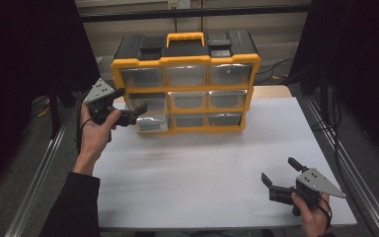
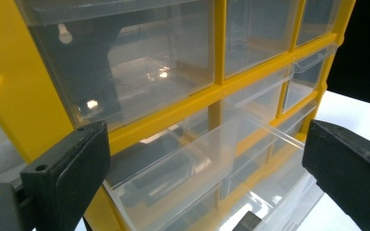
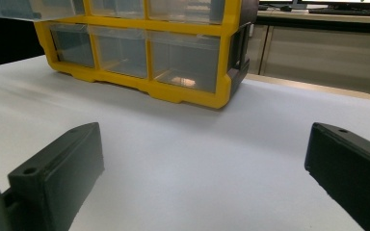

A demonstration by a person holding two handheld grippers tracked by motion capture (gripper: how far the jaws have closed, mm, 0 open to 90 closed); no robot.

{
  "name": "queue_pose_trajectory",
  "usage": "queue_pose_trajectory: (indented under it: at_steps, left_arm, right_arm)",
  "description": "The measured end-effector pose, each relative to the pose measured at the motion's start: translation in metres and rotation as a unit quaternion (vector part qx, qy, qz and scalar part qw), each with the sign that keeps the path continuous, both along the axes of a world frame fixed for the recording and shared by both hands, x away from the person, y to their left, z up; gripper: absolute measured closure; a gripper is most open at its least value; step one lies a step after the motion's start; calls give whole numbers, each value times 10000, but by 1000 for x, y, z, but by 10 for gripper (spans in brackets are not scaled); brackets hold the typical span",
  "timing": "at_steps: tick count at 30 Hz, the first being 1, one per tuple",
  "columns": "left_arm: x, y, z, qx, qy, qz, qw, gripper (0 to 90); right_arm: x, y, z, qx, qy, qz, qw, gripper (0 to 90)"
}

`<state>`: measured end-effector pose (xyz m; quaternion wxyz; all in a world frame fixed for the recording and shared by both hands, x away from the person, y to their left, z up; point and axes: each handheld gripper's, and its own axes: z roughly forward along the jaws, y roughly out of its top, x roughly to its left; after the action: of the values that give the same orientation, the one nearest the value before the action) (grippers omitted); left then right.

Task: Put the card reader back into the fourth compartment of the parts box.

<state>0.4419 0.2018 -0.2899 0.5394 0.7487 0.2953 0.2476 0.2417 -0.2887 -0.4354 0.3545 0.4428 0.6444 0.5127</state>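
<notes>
The left gripper (image 1: 137, 112), jaws spread wide, sits at the pulled-out clear drawer (image 1: 147, 109) on the left of the yellow organizer (image 1: 185, 81) at the counter's (image 1: 217, 163) far edge, apparently to work it, while the right gripper (image 1: 276, 185) waits open, well apart.

In the left gripper view the yellow organizer (image 2: 33, 106) is cut off at the top, left and bottom edges. The contents of its clear drawers (image 1: 187, 100) cannot be told. In the right gripper view the pulled-out drawer (image 3: 29, 8) is cut by the top edge.
</notes>
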Motion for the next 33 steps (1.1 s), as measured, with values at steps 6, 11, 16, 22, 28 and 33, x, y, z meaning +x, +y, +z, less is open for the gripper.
queue_pose_trajectory:
  at_steps: [6, 11, 16, 22, 28, 33]
  left_arm:
    - [-7, -1, -11, -103, -215, 277, 9993, 25]
    - [-12, 2, -15, -291, -236, 290, 9989, 22]
    - [-18, 4, -24, -377, -274, 359, 9983, 17]
    - [-24, 5, -32, -435, -306, 371, 9979, 14]
    - [-30, 1, -41, -421, -321, 339, 9980, 13]
    - [-33, 1, -49, -341, -307, 378, 9982, 5]
  right_arm:
    - [0, 0, 0, -3, -1, -1, 10000, 0]
    - [0, 0, 0, -1, -2, -2, 10000, 0]
    - [0, 0, 0, -17, -5, 24, 10000, 0]
    - [0, 0, 0, -7, 3, 17, 10000, 0]
    - [0, 0, 0, -4, 0, 12, 10000, 0]
    - [0, 1, 0, -3, -16, 26, 10000, 0]
